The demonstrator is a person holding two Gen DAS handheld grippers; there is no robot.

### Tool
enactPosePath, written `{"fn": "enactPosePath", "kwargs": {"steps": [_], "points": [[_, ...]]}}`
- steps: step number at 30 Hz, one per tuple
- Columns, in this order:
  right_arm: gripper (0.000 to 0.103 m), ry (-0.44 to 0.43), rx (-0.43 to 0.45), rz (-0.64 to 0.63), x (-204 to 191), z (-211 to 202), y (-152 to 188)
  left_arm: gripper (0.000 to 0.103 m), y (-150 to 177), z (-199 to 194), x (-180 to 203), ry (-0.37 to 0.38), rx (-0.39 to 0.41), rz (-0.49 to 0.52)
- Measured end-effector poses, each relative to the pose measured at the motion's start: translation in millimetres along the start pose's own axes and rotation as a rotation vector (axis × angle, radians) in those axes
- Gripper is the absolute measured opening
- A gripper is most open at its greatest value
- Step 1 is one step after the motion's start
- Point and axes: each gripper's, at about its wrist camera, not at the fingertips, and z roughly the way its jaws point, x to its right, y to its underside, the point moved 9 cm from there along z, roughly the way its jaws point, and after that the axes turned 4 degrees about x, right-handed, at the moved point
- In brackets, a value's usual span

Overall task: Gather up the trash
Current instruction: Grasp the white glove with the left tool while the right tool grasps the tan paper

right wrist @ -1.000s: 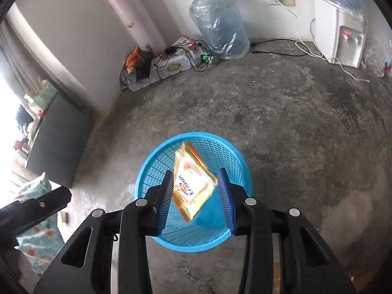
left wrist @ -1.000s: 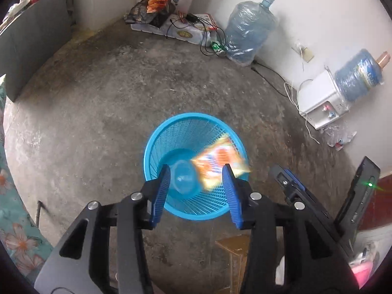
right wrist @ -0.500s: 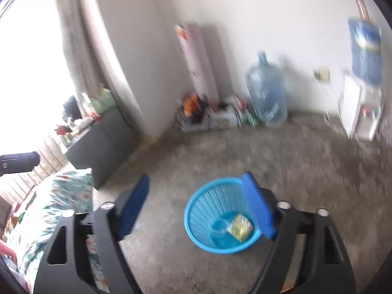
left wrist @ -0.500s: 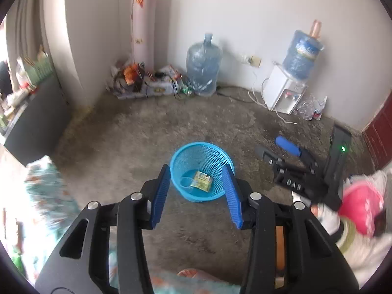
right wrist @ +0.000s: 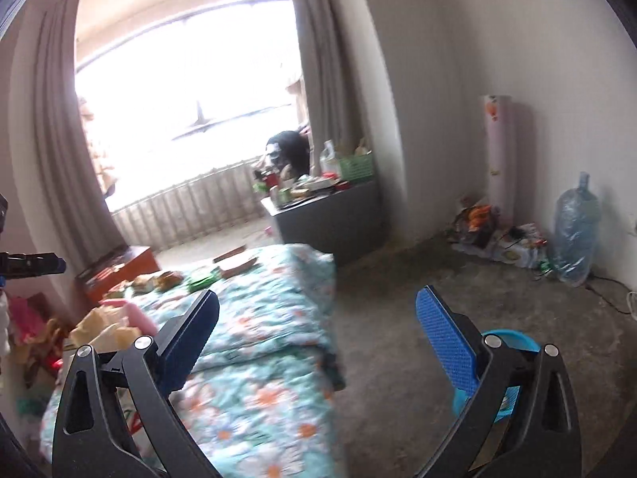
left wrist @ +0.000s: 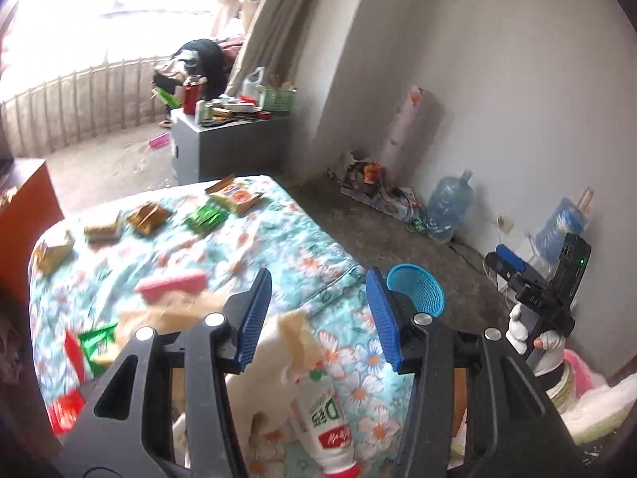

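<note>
Two hand-held grippers hang above a bed draped in a floral quilt (left wrist: 278, 239), litter strewn across it; the left gripper (left wrist: 318, 318) has its blue-padded jaws spread with nothing between them, poised over a white plastic bottle (left wrist: 326, 418) with a red cap lying near the quilt's near edge, crumpled beige paper (left wrist: 294, 330) just beside it. Farther up the quilt lie a pink pack (left wrist: 171, 285), a green wrapper (left wrist: 207, 217), an orange-and-white packet (left wrist: 235, 195) at the far edge, brown packets (left wrist: 149, 217) and, at the left margin, green and red wrappers (left wrist: 89, 352); the blue mesh basket (left wrist: 416, 288) stands on the bare concrete floor (left wrist: 398, 235) just past the bed's right edge. The right gripper (right wrist: 316, 336) is also empty, jaws set wide apart, above the quilt's corner; in its view the basket (right wrist: 505, 342) peeks out behind the right finger, and open floor (right wrist: 418, 298) runs from the bed's side to the wall. Along that wall stand a large water bottle (right wrist: 575, 235), a pale upright roll (right wrist: 499, 151) and a heap of cables and clutter (right wrist: 493, 235); a grey cabinet (right wrist: 330, 215) loaded with oddments sits beyond the bed's far end, by the curtained window (right wrist: 191, 91); an orange-brown cabinet (left wrist: 24, 207) borders the bed's left side.
</note>
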Motion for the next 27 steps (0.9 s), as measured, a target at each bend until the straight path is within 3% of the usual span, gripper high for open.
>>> {"fn": "enactPosePath", "kwargs": {"steps": [4, 6, 8, 11, 14, 22, 23, 27], "points": [[0.096, -0.152, -0.161, 0.002, -63.7, 10.5, 43.6, 0.046, 45.5, -21.4, -29.4, -0.024, 0.031, -0.08], [0.096, -0.184, -0.223, -0.001, -85.5, 16.5, 61.4, 0.047, 64.3, -23.8, -35.8, -0.045, 0.033, -0.061], [0.096, -0.199, -0.261, 0.001, -100.8, 19.9, 74.2, 0.047, 77.7, -18.0, -41.0, -0.113, 0.026, 0.002], [0.096, -0.215, -0.299, 0.0, -115.3, 24.6, 80.5, 0.047, 88.0, 3.2, -42.0, -0.195, -0.009, 0.116], [0.096, -0.22, -0.314, -0.015, -122.8, 25.9, 81.6, 0.047, 96.7, 20.3, -42.6, -0.216, -0.042, 0.211], [0.096, -0.248, -0.367, -0.047, -147.2, 46.4, 86.4, 0.046, 103.7, 33.5, -62.8, -0.224, -0.073, 0.202], [0.096, -0.253, -0.367, -0.051, -151.3, 48.0, 86.2, 0.044, 105.7, 33.3, -64.6, -0.236, -0.076, 0.21], [0.096, -0.28, -0.371, -0.053, -165.1, 55.1, 81.3, 0.014, 112.4, 28.4, -62.2, -0.243, -0.072, 0.25]]}}
